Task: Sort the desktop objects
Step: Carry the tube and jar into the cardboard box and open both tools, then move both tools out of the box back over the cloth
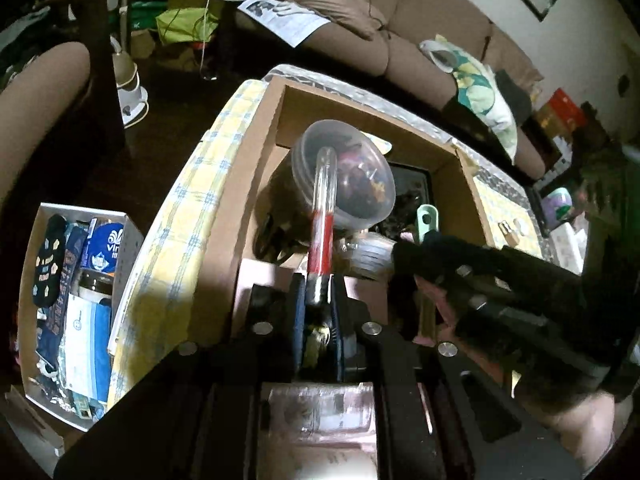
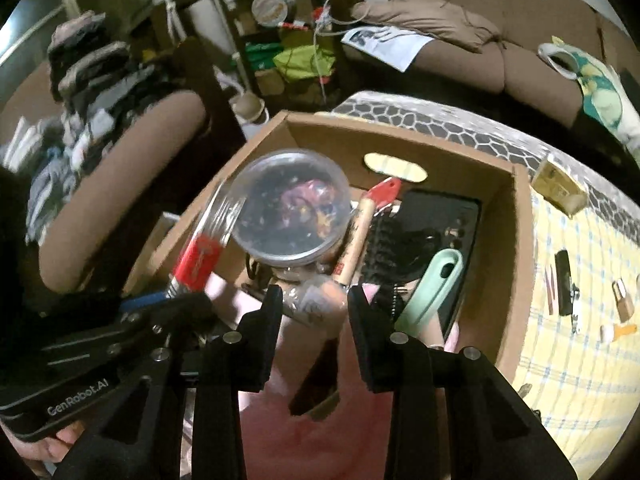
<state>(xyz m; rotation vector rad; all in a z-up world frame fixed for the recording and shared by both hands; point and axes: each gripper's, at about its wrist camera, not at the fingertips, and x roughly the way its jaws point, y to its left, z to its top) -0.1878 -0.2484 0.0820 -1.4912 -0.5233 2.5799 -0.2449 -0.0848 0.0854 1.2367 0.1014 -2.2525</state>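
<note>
A cardboard box (image 1: 276,116) on the yellow checked table holds a clear round tub (image 1: 360,184), a mint green handle (image 1: 426,220) and a black brush. My left gripper (image 1: 318,288) is shut on a clear tube with a red label (image 1: 322,232), held over the box's near edge. The tube also shows in the right wrist view (image 2: 200,256), left of the tub (image 2: 292,208). My right gripper (image 2: 314,300) is open and empty above the box (image 2: 520,240), with a red-tipped stick (image 2: 360,232) and the green handle (image 2: 432,284) just ahead.
Small items lie on the tablecloth right of the box: a black clip (image 2: 564,280), a padlock (image 2: 624,296), a small carton (image 2: 560,188). A white bin (image 1: 36,240) of packets stands on the floor at left. A brown sofa (image 1: 420,40) runs behind.
</note>
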